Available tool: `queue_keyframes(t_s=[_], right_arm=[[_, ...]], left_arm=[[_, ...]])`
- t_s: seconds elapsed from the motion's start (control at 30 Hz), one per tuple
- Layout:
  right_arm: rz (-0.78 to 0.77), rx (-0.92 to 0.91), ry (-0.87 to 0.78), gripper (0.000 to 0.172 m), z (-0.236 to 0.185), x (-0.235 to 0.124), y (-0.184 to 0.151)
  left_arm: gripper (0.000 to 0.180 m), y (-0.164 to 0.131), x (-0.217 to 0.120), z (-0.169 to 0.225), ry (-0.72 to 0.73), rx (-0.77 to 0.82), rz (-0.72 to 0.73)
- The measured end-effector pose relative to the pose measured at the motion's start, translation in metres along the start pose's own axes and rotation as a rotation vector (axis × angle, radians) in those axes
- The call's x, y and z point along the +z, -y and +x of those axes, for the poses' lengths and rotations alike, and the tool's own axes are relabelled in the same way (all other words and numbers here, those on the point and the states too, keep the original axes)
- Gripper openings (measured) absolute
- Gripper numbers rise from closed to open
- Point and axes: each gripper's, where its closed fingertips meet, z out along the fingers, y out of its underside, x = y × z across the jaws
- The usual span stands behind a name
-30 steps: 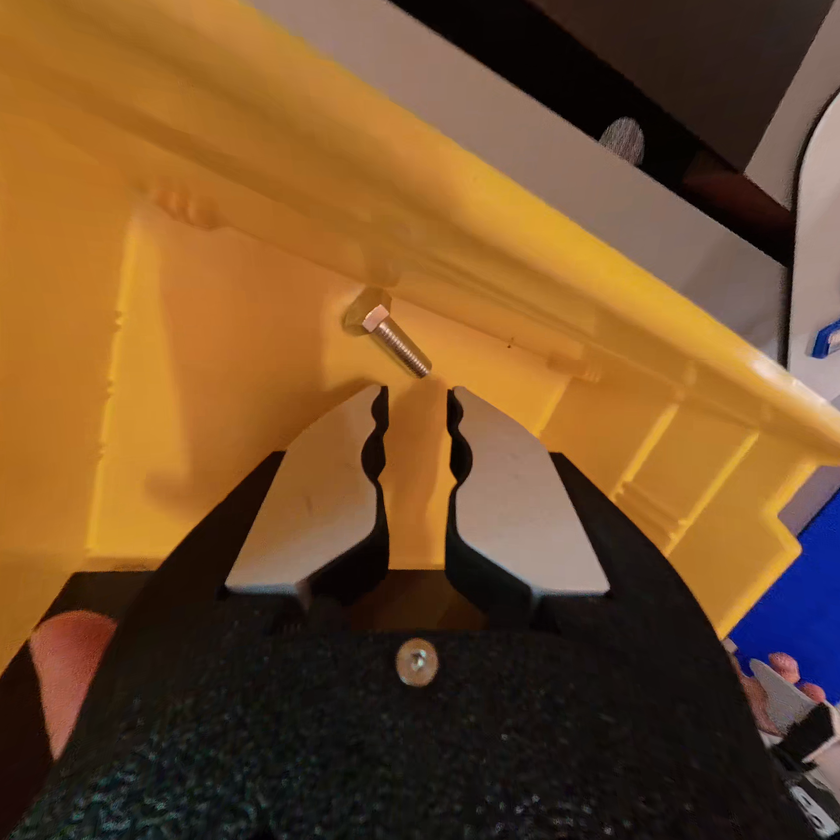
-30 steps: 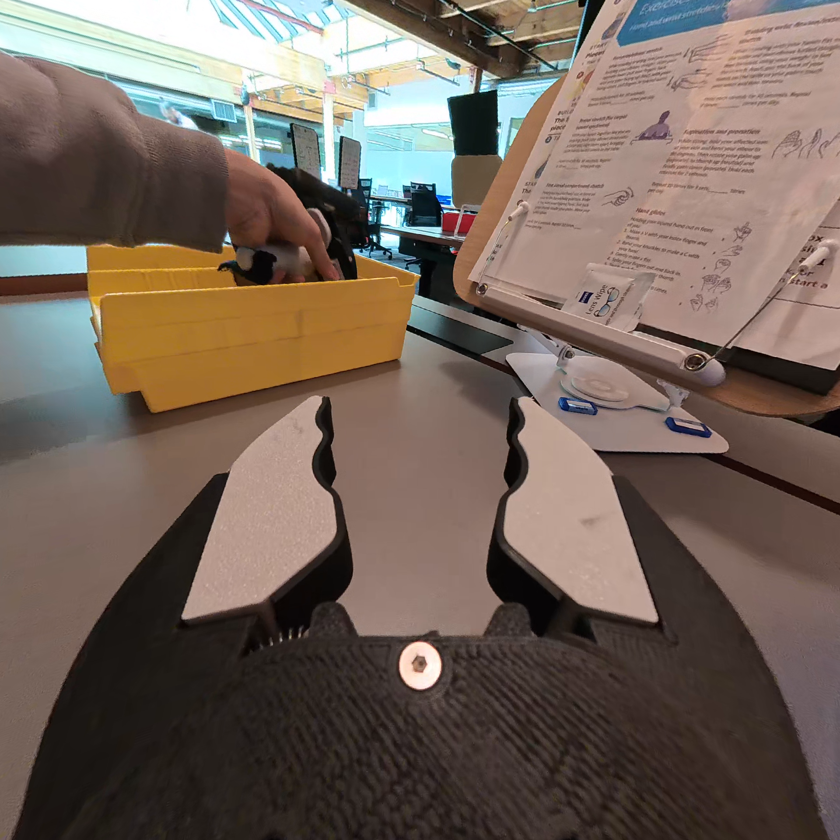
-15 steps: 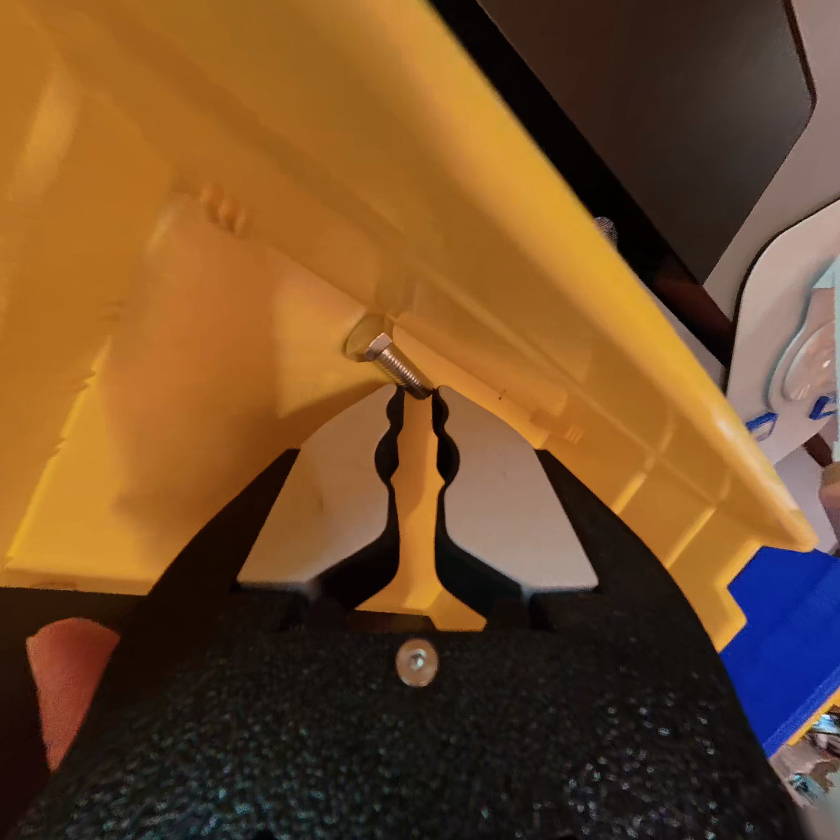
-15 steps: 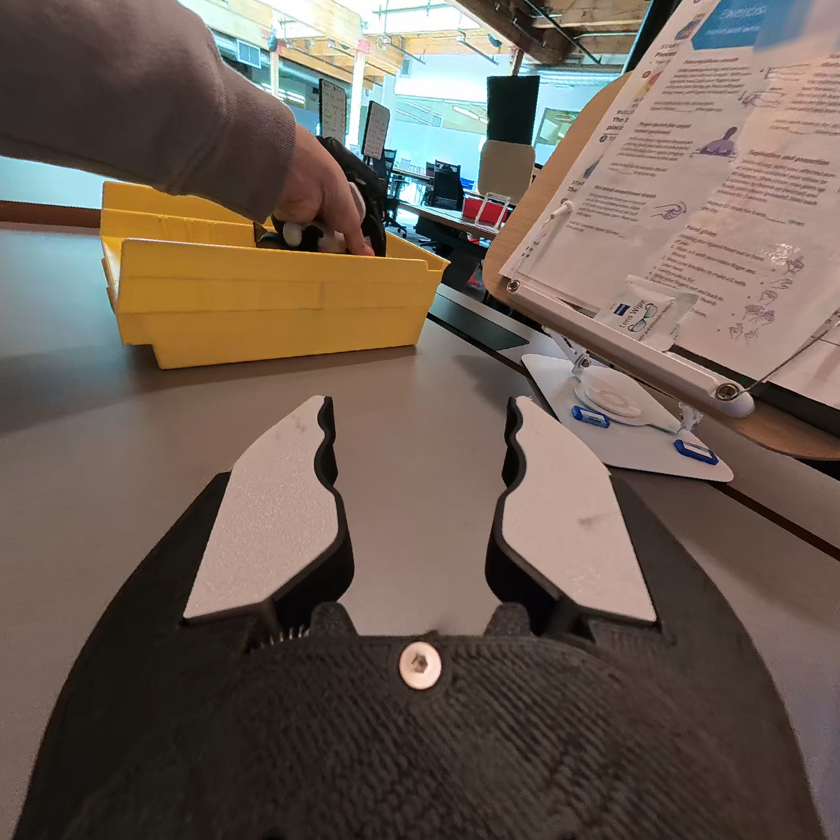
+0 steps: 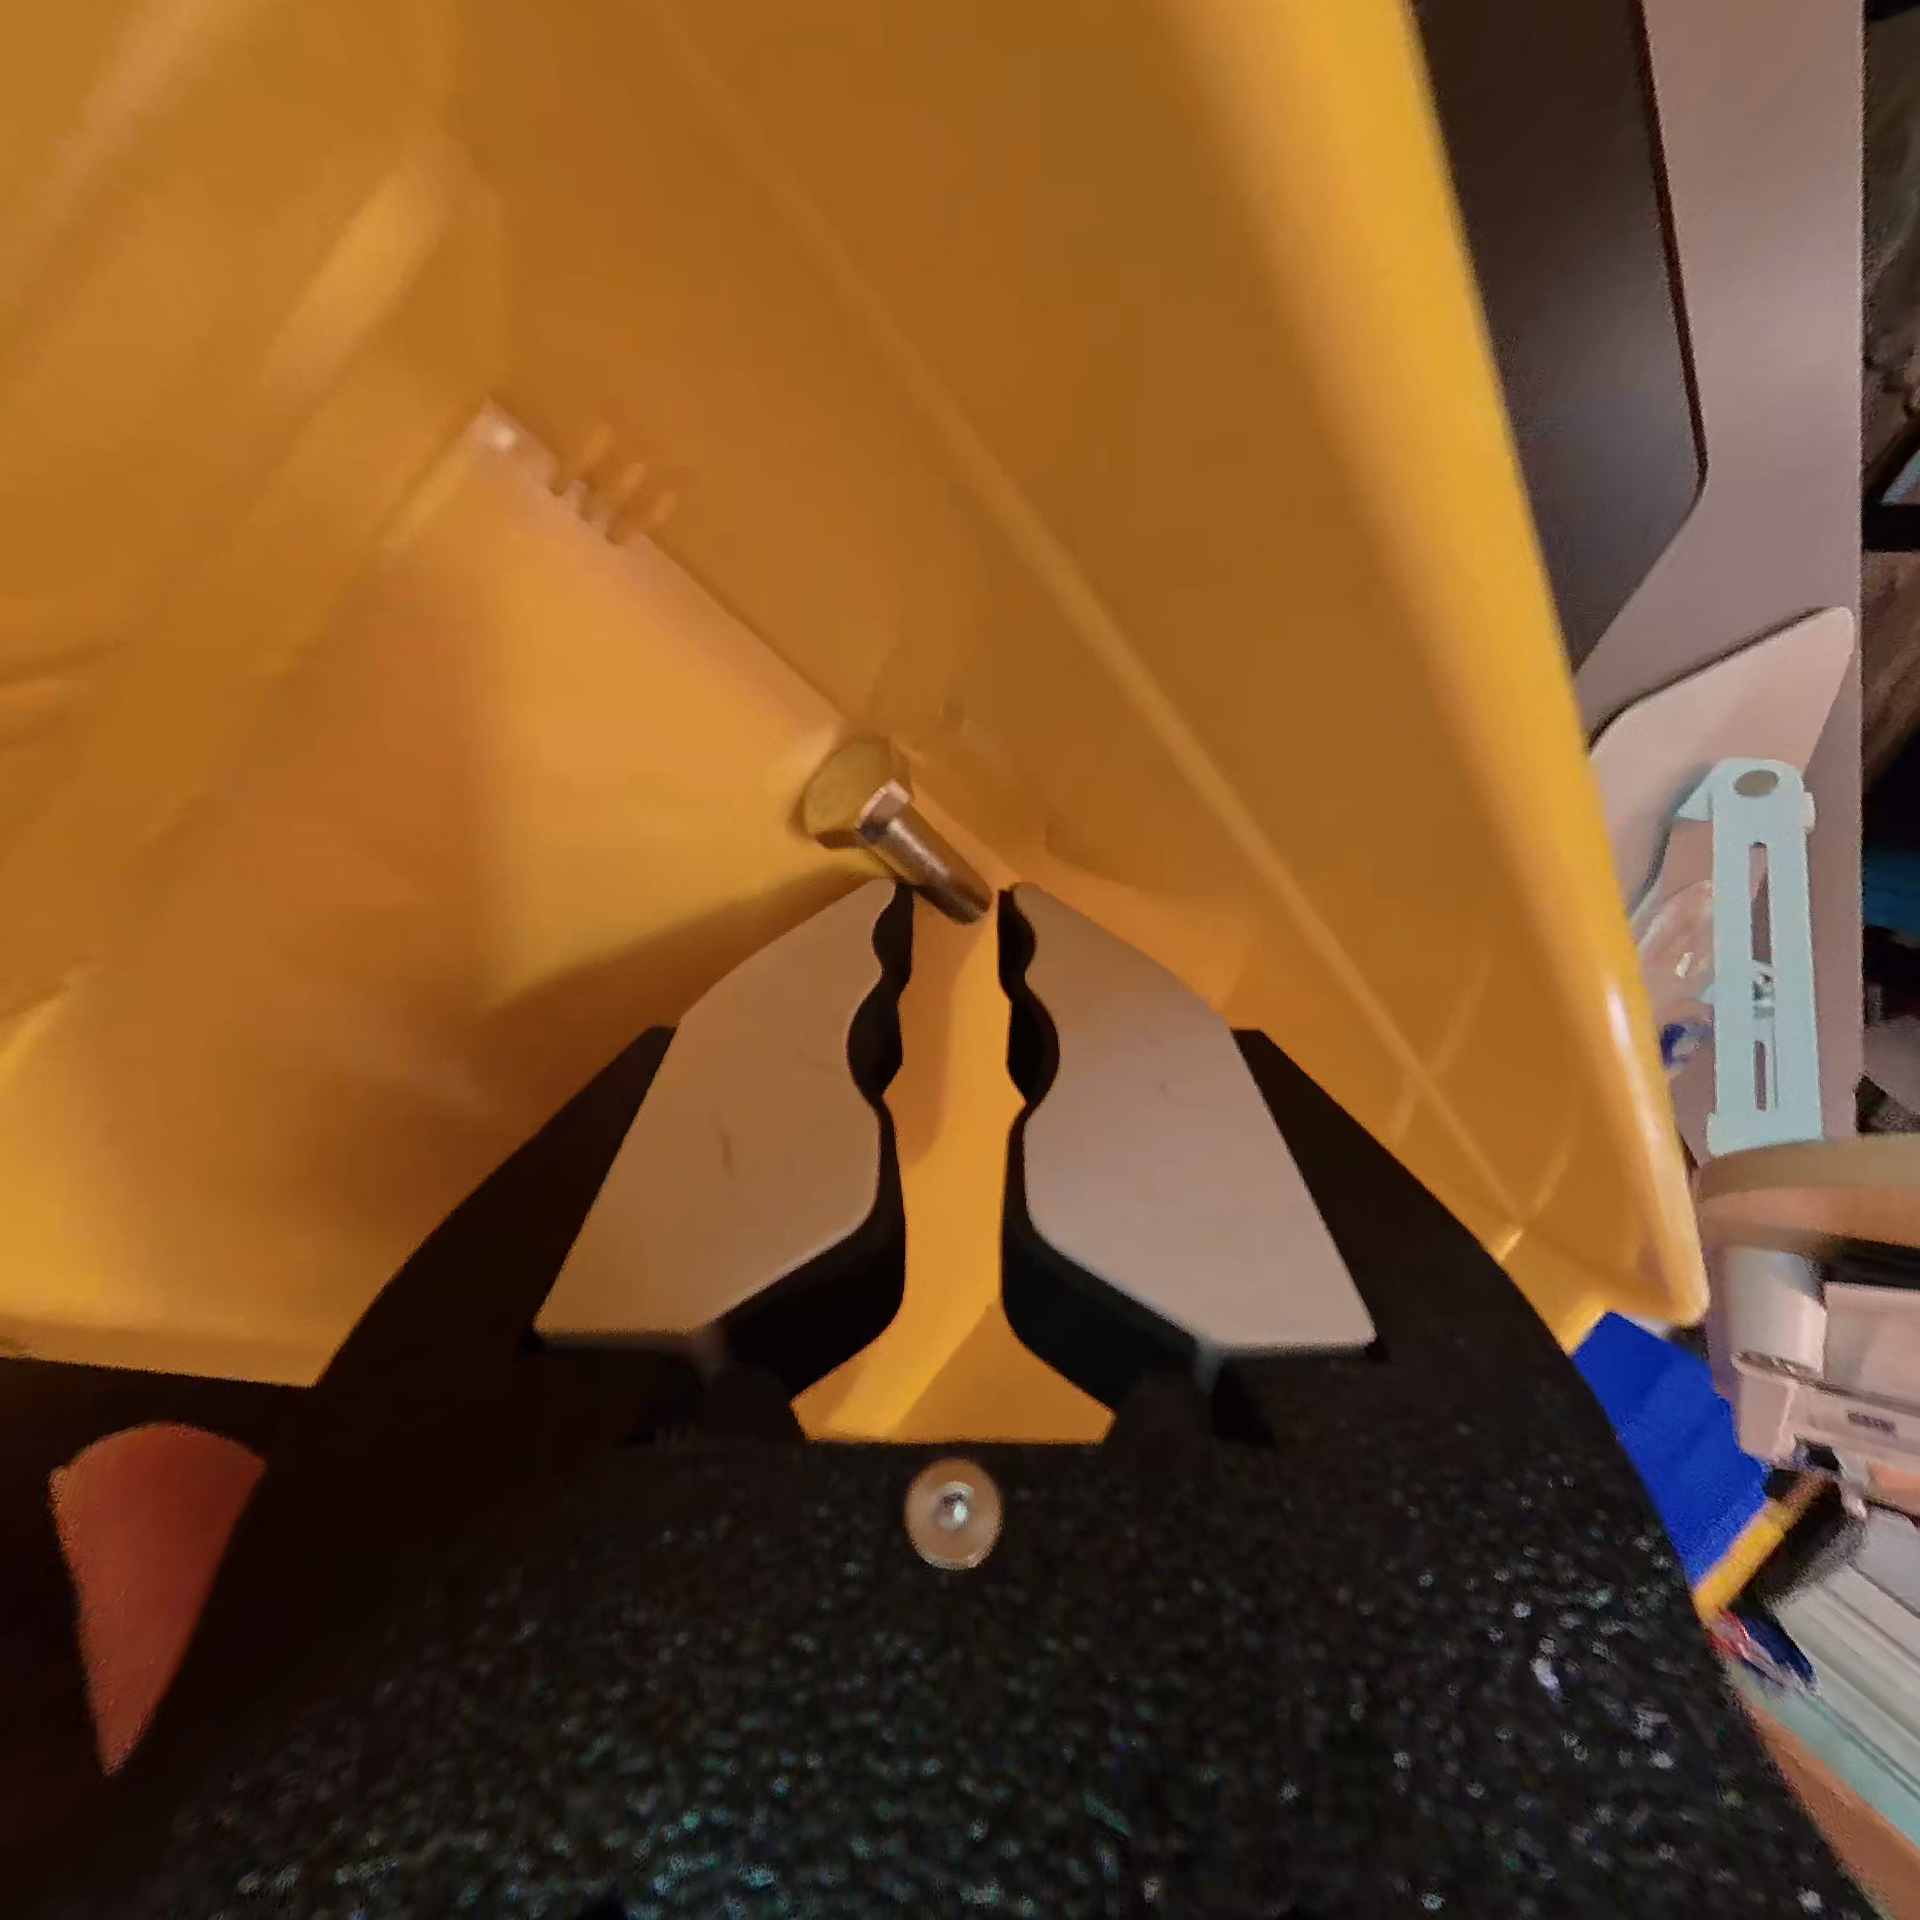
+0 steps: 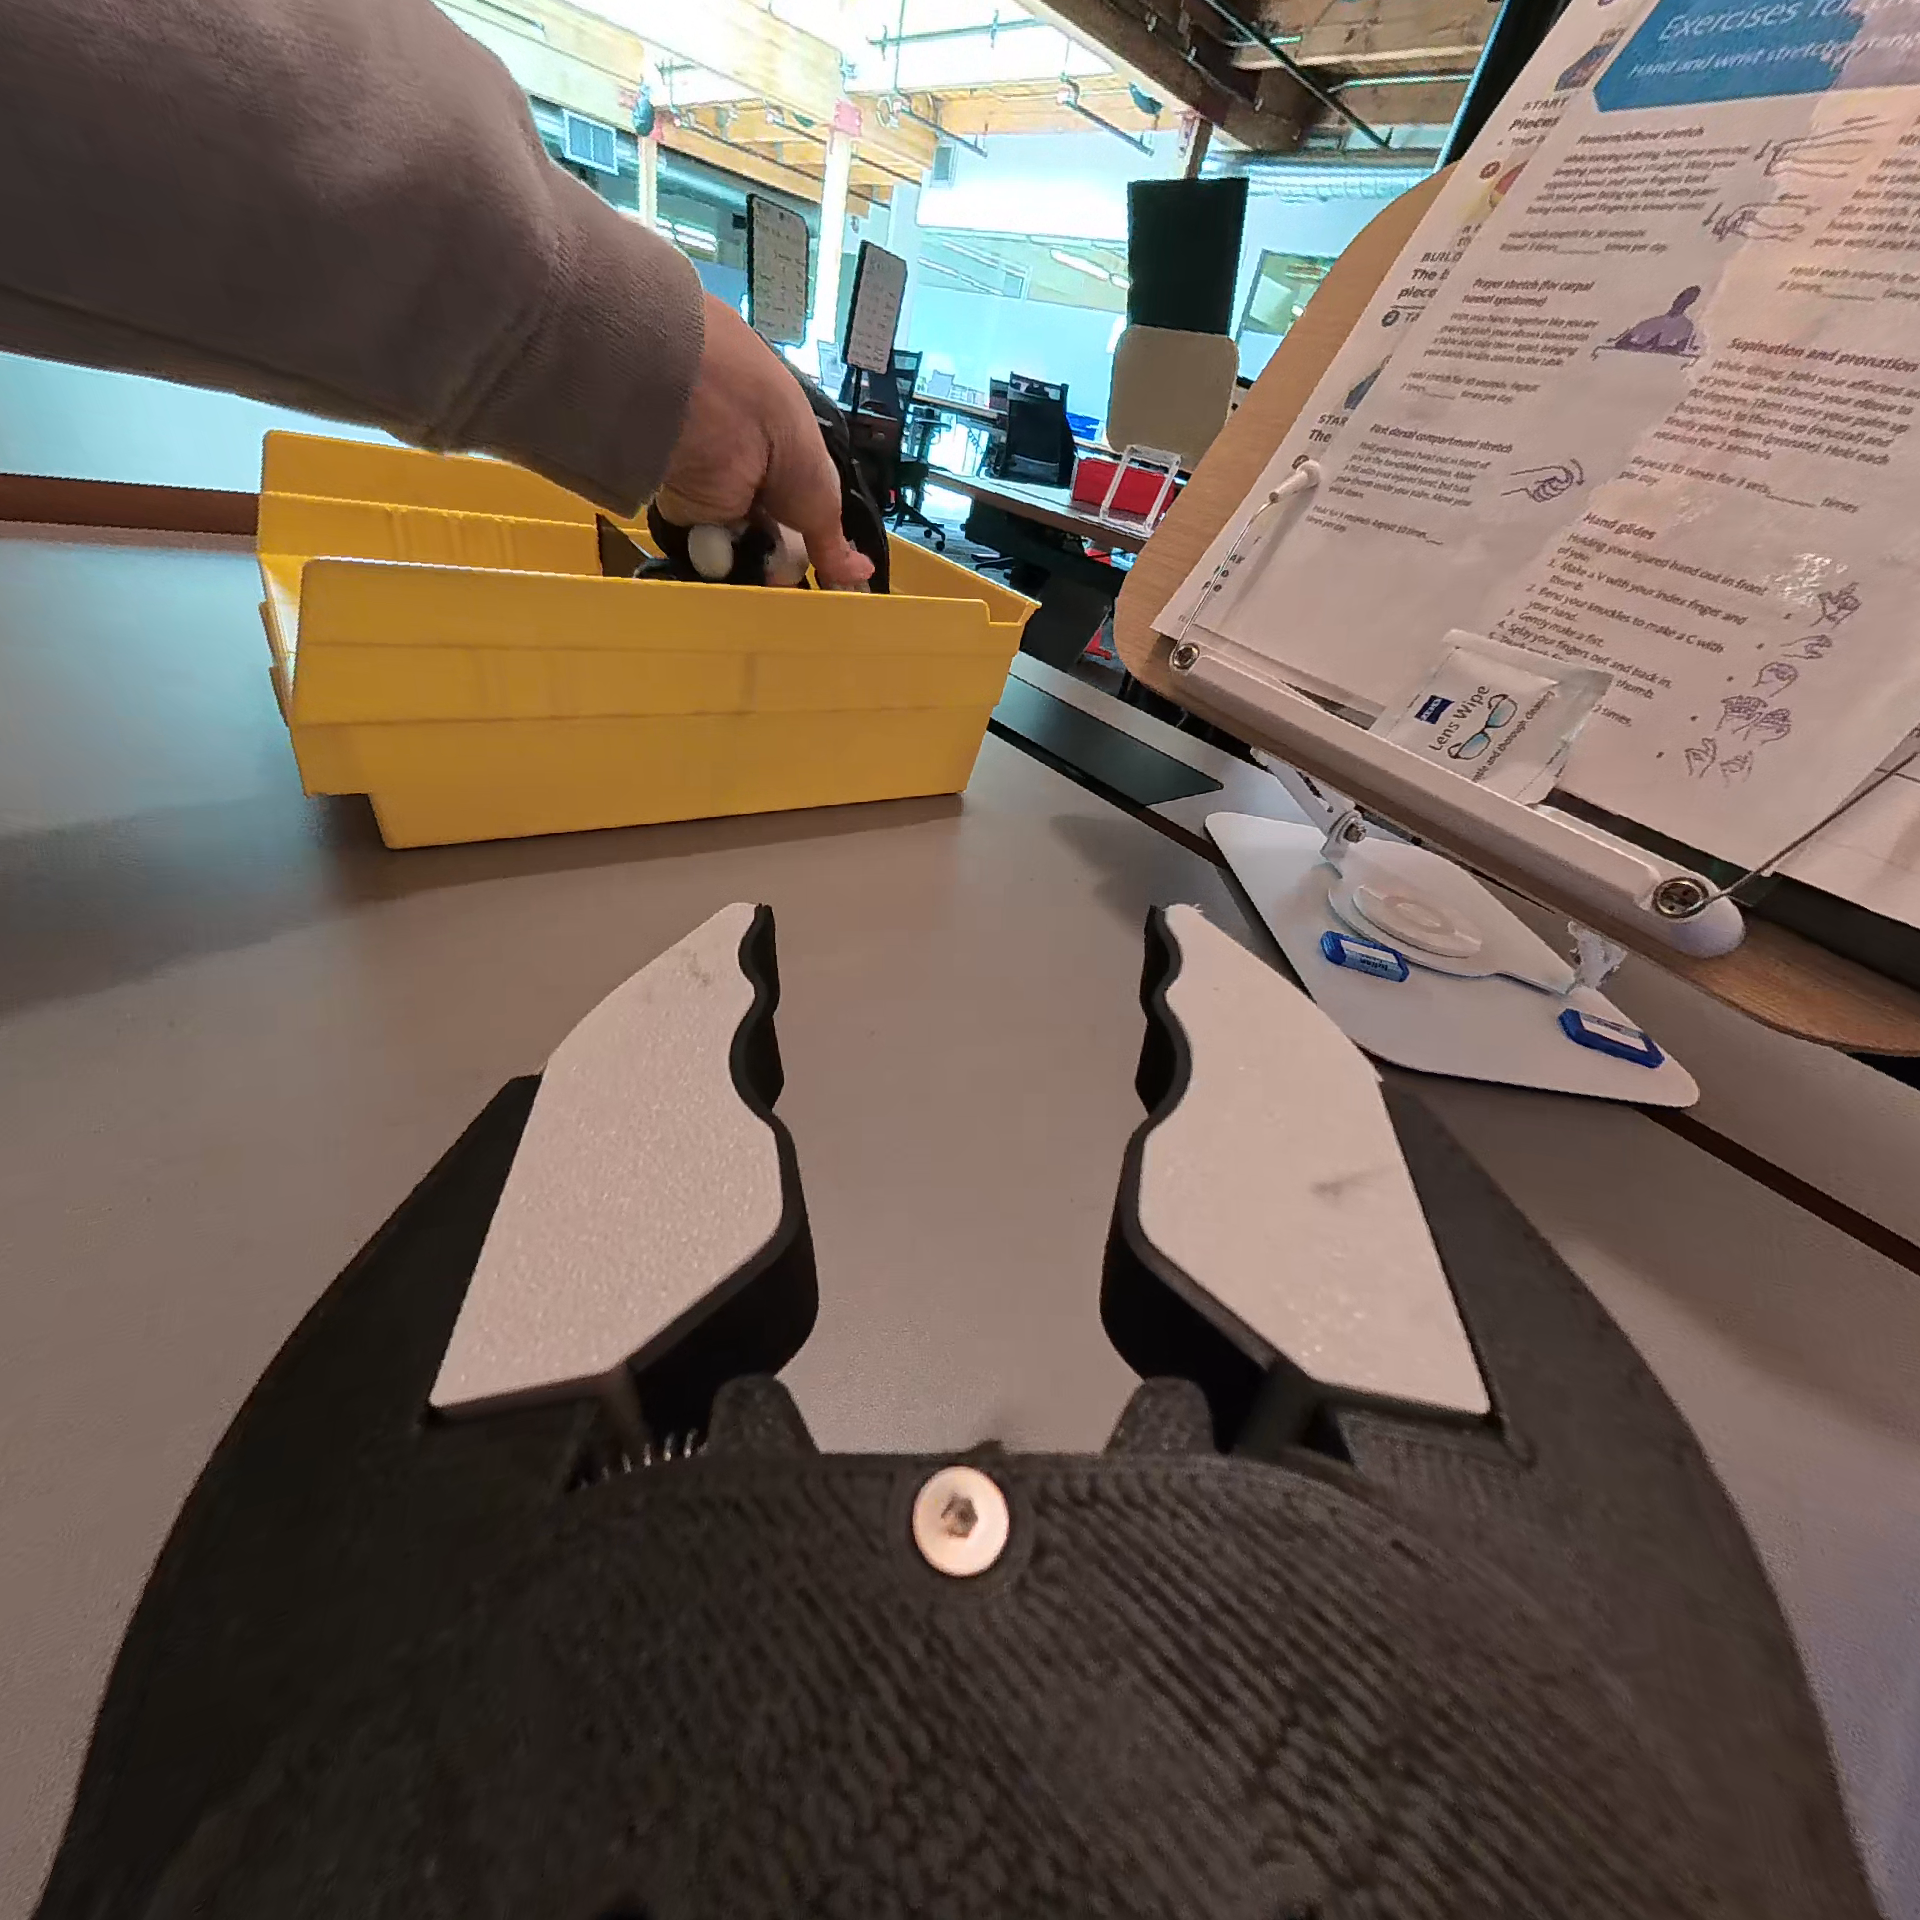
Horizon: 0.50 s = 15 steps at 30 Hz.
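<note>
Silver hex-head bolt (image 5: 899, 844) lies on the floor of the yellow bin (image 5: 727, 364), in the corner where the floor meets the side wall, head away from the camera and shank pointing back toward the left gripper (image 5: 954, 902). Left gripper is down inside the bin, jaws narrowed to a small gap, with the shank end sitting right at the tips; left fingertip (image 5: 891, 906) looks to touch it, but there's a sliver of gap on the right side, though motion blur makes contact hard to call. Not clamped as far as can be seen. From the right wrist view, a hand (image 6: 764, 457) in a grey sleeve (image 6: 343, 239) reaches into the bin (image 6: 644, 717) on the grey table (image 6: 935, 862). Right gripper (image 6: 958, 925) hovers low over the table, well apart from the bin, jaws wide, nothing between them. White document stand (image 6: 1455, 997) with printed sheets (image 6: 1683, 416) to its right.
</note>
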Motion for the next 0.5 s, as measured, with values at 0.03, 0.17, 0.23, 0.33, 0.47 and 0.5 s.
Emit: queue_keyframes(t_s=[0.03,0.17,0.23,0.33,0.47,0.5], right_arm=[[-0.001,-0.003,0.003,0.067,-0.001,0.000,0.000],[-0.007,-0.015,0.013,0.066,-0.003,0.001,-0.001],[-0.008,-0.015,0.014,0.066,-0.003,0.001,-0.001],[-0.002,-0.001,0.012,0.065,-0.001,0.001,0.000],[0.011,0.029,0.006,0.064,0.002,-0.001,0.001],[0.011,0.032,0.003,0.064,0.003,-0.001,0.001]], left_arm=[[0.013,0.003,0.000,-0.002,0.005,-0.002,0.019],[0.013,0.005,0.001,-0.001,0.000,0.022,0.037],[0.011,0.001,-0.001,-0.001,0.010,0.067,0.011],[0.000,-0.008,-0.006,-0.002,0.071,0.240,-0.071],[0.000,-0.018,-0.014,-0.002,0.128,0.477,-0.125],[0.000,-0.021,-0.014,-0.004,0.133,0.504,-0.138]])
